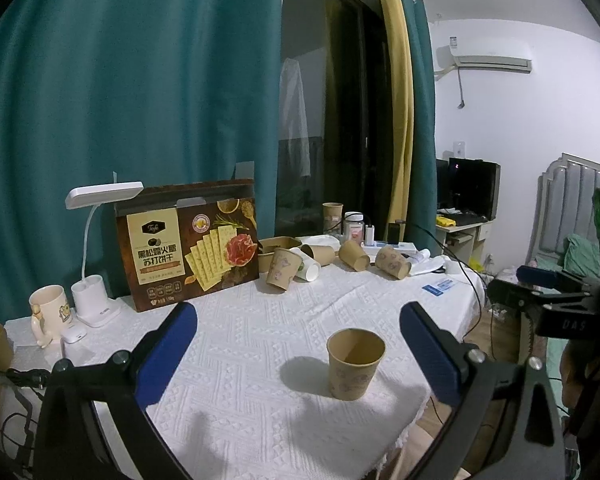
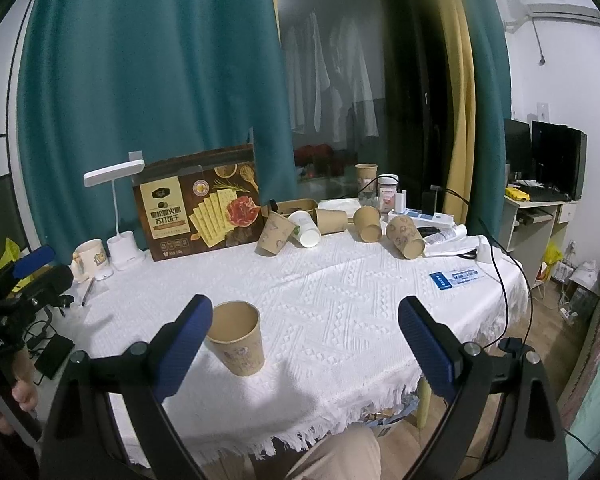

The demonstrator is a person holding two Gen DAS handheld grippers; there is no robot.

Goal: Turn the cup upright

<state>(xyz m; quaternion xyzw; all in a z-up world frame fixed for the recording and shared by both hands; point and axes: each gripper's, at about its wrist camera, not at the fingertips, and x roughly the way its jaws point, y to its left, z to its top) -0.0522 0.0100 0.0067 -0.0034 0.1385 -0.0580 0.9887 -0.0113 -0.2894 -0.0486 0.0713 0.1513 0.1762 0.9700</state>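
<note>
A brown paper cup (image 1: 355,364) stands upright, mouth up, on the white tablecloth (image 1: 260,344) near the front edge. In the right wrist view the same cup (image 2: 238,338) stands just right of my left blue pad. My left gripper (image 1: 298,350) is open and empty, its pads wide on either side of the cup and a little nearer than it. My right gripper (image 2: 304,344) is open and empty, with the cup close to its left fingertip (image 2: 188,332). The other hand's gripper shows at the left edge (image 2: 32,276).
Several paper cups lie tipped at the back of the table (image 1: 354,255) (image 2: 367,224), one leans on a cracker box (image 1: 188,248). A white lamp (image 1: 96,240) and mug (image 1: 48,312) stand at the back left. A blue card (image 2: 456,278) and black cable (image 2: 500,264) lie right.
</note>
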